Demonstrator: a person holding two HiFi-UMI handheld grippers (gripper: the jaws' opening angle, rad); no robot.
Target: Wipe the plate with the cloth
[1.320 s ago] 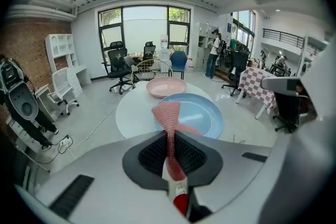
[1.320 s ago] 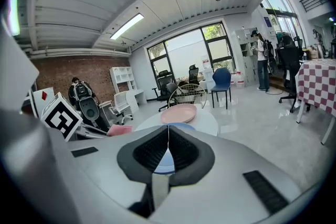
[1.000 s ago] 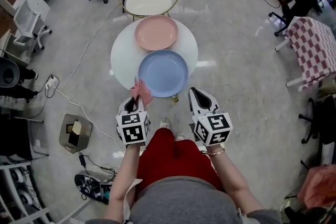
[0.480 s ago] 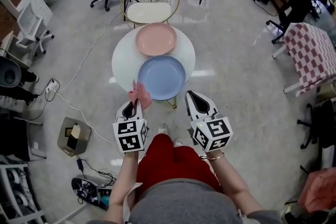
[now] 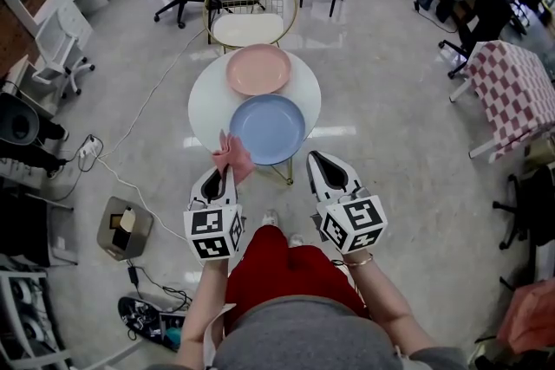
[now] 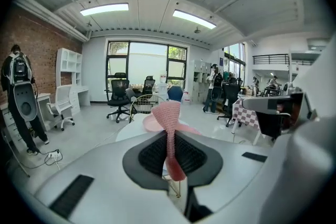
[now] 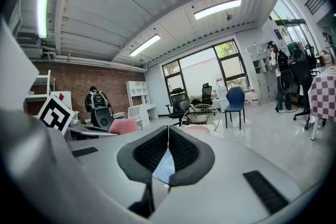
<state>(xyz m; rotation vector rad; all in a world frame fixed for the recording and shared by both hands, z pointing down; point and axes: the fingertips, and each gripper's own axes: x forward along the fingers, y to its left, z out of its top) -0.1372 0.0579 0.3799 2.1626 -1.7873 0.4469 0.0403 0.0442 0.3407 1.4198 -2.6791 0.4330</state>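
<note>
The blue plate [image 5: 267, 128] lies on the near half of the round white table [image 5: 208, 95], a pink plate [image 5: 258, 69] just beyond it. The pink cloth [image 5: 232, 154] stands up from the left gripper [image 5: 224, 172], whose jaws are clamped on its lower part (it fans out above them), just off the plate's near-left rim. The right gripper [image 5: 316, 160] hangs near the plate's near-right rim, jaws pressed together with nothing between.

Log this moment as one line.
left gripper: shut on cloth | right gripper: shut, empty | cloth: at blue plate near-left rim, contact unclear | pink plate: behind
</note>
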